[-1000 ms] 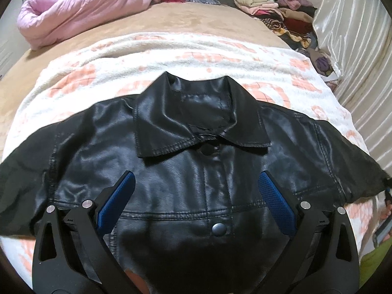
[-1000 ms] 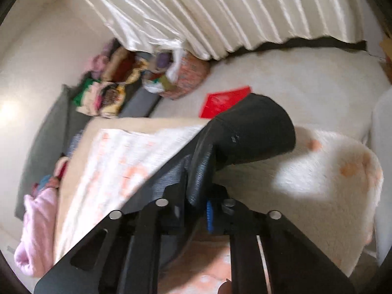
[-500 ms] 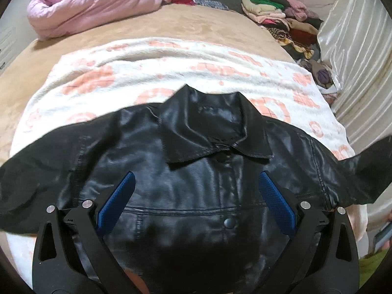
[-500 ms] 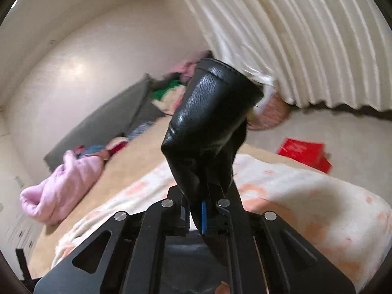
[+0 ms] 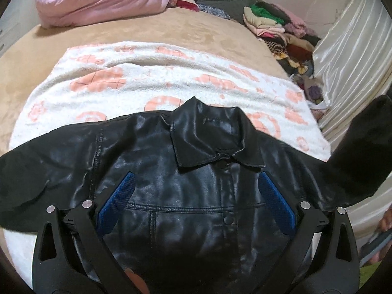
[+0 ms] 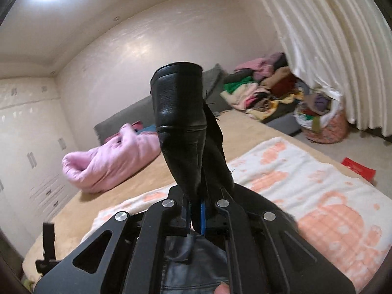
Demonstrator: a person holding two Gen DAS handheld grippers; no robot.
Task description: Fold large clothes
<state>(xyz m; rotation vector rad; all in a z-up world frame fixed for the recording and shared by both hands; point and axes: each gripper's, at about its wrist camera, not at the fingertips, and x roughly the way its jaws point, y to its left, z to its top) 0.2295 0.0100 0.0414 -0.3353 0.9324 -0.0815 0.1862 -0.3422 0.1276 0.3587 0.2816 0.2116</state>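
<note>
Spread front-up on the white-and-peach blanket over the tan bed: a black leather-look jacket, collar toward the far side, left sleeve flat, right sleeve raised off the blanket at right. Looks heavy, glossy and probably slippery, stiff enough to hold its tube shape rather than drape; likely to resist sharp creases. Best taken at cuffs, hem or shoulder seams, not mid-panel. Left gripper hovering over the chest, jaws wide, nothing between. Right gripper clamped tight on the sleeve just behind the cuff.
</note>
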